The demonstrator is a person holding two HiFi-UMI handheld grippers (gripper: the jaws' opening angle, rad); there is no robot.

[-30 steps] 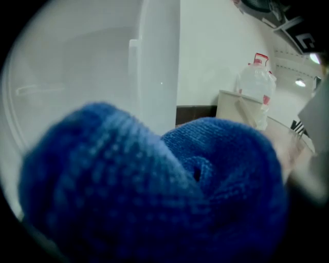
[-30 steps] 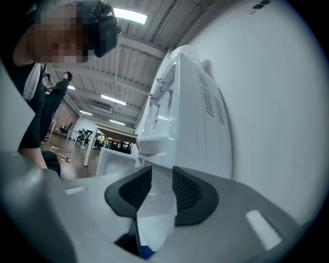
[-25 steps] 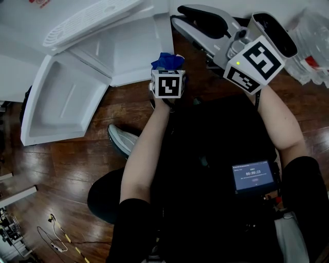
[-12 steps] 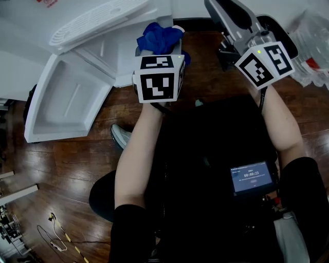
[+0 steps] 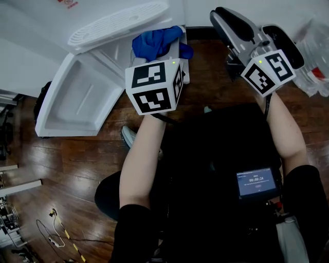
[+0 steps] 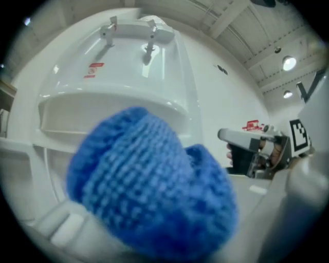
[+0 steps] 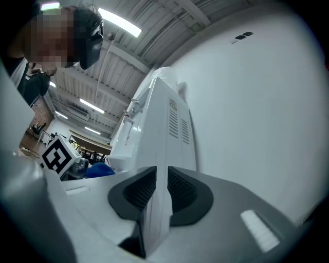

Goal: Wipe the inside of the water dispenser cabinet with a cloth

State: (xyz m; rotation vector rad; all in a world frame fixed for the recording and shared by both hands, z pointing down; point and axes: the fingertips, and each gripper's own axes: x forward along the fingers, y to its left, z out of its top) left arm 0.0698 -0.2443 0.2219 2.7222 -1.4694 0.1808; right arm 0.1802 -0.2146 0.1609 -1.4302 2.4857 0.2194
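The white water dispenser [image 5: 118, 23] stands against the wall, and its cabinet door [image 5: 77, 102] hangs swung open to the left. My left gripper [image 5: 163, 50] is shut on a bunched blue cloth [image 5: 154, 42], held high in front of the cabinet's top edge. In the left gripper view the cloth [image 6: 149, 180] fills the middle, hiding the left gripper's [image 6: 164, 210] pads, with the dispenser's taps [image 6: 128, 33] beyond. My right gripper [image 5: 222, 15] hovers to the right of the dispenser. The right gripper's [image 7: 160, 190] jaws have just been closing and stand shut, with nothing between them.
A clear plastic bottle [image 5: 316, 46] lies at the right edge. The floor [image 5: 61, 169] is dark wood, with thin cables [image 5: 56, 236] at bottom left. A small screen [image 5: 255, 182] sits at the person's waist. The dispenser's vented side [image 7: 177, 123] and a white wall [image 7: 257, 102] face the right gripper.
My left gripper has risen with the blue cloth, from low near the cabinet to up by the dispenser's front. The right gripper has shifted slightly to the right.
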